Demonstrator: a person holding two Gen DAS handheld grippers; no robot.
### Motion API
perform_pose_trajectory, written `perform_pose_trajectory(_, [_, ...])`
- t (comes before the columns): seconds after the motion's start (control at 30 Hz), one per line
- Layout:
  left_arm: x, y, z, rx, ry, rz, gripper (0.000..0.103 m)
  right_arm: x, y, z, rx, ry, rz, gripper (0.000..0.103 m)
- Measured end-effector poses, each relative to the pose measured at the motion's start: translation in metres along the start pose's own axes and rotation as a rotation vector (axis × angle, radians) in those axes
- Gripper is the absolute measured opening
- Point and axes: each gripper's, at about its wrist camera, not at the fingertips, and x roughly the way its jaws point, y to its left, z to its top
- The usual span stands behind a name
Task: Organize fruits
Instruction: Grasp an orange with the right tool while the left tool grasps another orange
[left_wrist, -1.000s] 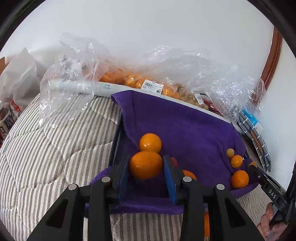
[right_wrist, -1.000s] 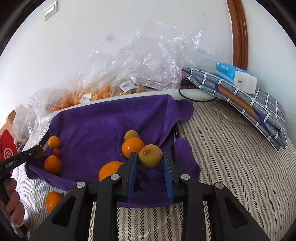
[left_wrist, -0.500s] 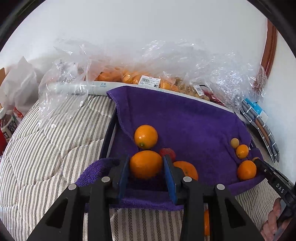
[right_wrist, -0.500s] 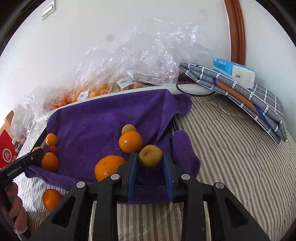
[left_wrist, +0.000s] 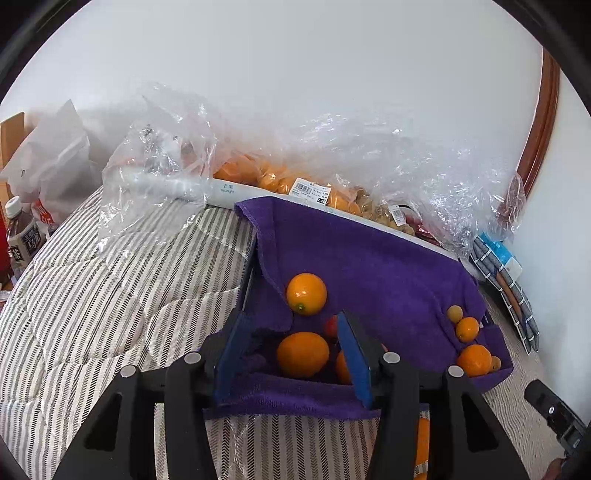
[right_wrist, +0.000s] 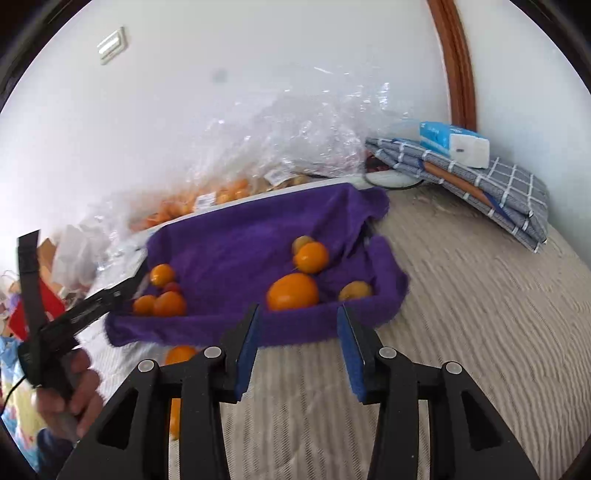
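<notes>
A tray lined with a purple towel (left_wrist: 369, 258) holds several fruits. My left gripper (left_wrist: 291, 354) is open, its jaws wide apart around an orange (left_wrist: 303, 353) that lies free on the towel. Another orange (left_wrist: 306, 293) sits just beyond, with a small red fruit (left_wrist: 330, 326) beside it. My right gripper (right_wrist: 297, 339) is open and empty, pulled back over the bed in front of the towel (right_wrist: 258, 236). A yellowish fruit (right_wrist: 354, 290) rests in the tray's near right corner beside a large orange (right_wrist: 292, 291).
One orange (right_wrist: 180, 353) lies on the striped bed in front of the tray. Clear plastic bags of fruit (left_wrist: 295, 181) stand behind the tray by the wall. Folded grey cloth with a tissue pack (right_wrist: 454, 144) lies at the right. A bottle (left_wrist: 22, 236) stands far left.
Both grippers opened and let go of their fruit: the orange on the left, the yellowish fruit on the right. The right gripper then drew back out of the tray.
</notes>
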Motion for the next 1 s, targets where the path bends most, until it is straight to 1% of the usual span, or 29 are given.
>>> perform_pose_trajectory(0.03, [-0.004,0.002,-0.001,-0.003,-0.013,0.0,0.049,-0.003,0.007,-0.004,-0.01,0.009,0.018,0.044])
perform_pose_trajectory(0.13, [-0.015,0.005,-0.004,0.004,-0.056,0.038,0.049,-0.013,0.029,-0.017,-0.04,0.018,0.064,0.045])
perform_pose_trajectory(0.2, [-0.019,0.009,-0.008,0.016,-0.059,0.059,0.049,-0.016,0.042,-0.027,-0.057,0.03,0.085,0.05])
perform_pose_trajectory(0.3, [-0.029,0.016,-0.014,0.028,-0.062,0.068,0.049,-0.017,0.062,-0.042,-0.096,0.063,0.109,0.05])
perform_pose_trajectory(0.4, [-0.037,0.021,-0.019,0.049,-0.075,0.089,0.05,-0.019,0.079,-0.057,-0.142,0.075,0.11,0.05])
perform_pose_trajectory(0.5, [-0.038,0.026,-0.021,0.048,-0.077,0.118,0.051,-0.017,0.088,-0.066,-0.161,0.089,0.121,0.05])
perform_pose_trajectory(0.67, [-0.035,0.032,-0.02,0.024,-0.057,0.118,0.051,0.002,0.093,-0.075,-0.175,0.139,0.086,0.05])
perform_pose_trajectory(0.8, [-0.033,0.032,-0.02,0.023,-0.046,0.106,0.051,0.017,0.09,-0.076,-0.176,0.153,0.057,0.05])
perform_pose_trajectory(0.83, [-0.031,0.031,-0.02,0.027,-0.043,0.106,0.051,0.022,0.09,-0.076,-0.172,0.167,0.056,0.049])
perform_pose_trajectory(0.9, [-0.03,0.029,-0.02,0.036,-0.033,0.099,0.051,0.029,0.09,-0.077,-0.178,0.202,0.055,0.035])
perform_pose_trajectory(0.93, [-0.03,0.029,-0.02,0.036,-0.033,0.092,0.051,0.03,0.091,-0.078,-0.188,0.206,0.048,0.033])
perform_pose_trajectory(1.0, [-0.031,0.029,-0.02,0.029,-0.04,0.062,0.051,0.027,0.092,-0.079,-0.208,0.188,0.037,0.033])
